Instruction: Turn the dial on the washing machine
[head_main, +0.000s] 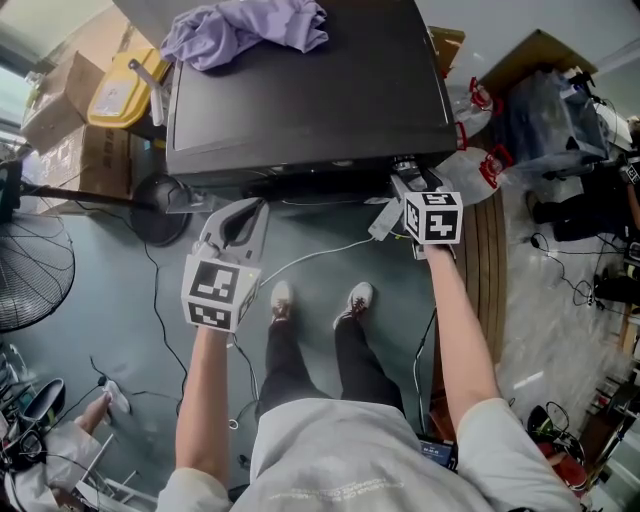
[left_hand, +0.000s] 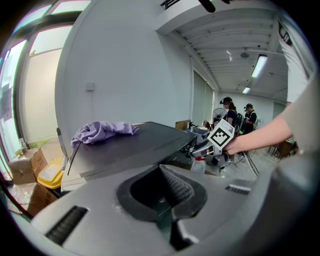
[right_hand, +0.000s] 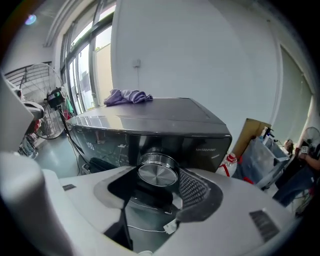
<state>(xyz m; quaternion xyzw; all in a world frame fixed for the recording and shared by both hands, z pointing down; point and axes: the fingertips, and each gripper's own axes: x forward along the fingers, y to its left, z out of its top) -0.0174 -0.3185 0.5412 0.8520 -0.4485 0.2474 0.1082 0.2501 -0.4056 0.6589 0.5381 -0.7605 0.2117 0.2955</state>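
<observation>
The dark washing machine (head_main: 300, 90) stands in front of me with a purple cloth (head_main: 245, 30) on its lid. In the right gripper view its round silver dial (right_hand: 157, 172) fills the space between the jaws, and the ribbed right pad (right_hand: 194, 187) lies against its edge. My right gripper (head_main: 408, 182) is at the machine's front right corner, shut on the dial. My left gripper (head_main: 250, 208) hangs below the front edge toward the left, shut and holding nothing. The left gripper view shows the machine (left_hand: 130, 142) and the right gripper's marker cube (left_hand: 221, 135).
Cardboard boxes (head_main: 70, 110) and a yellow container (head_main: 115, 95) sit left of the machine. A floor fan (head_main: 30, 270) stands at far left. Bottles with red caps (head_main: 480, 165) and bags lie on the right. Cables cross the floor by the person's feet (head_main: 315, 300).
</observation>
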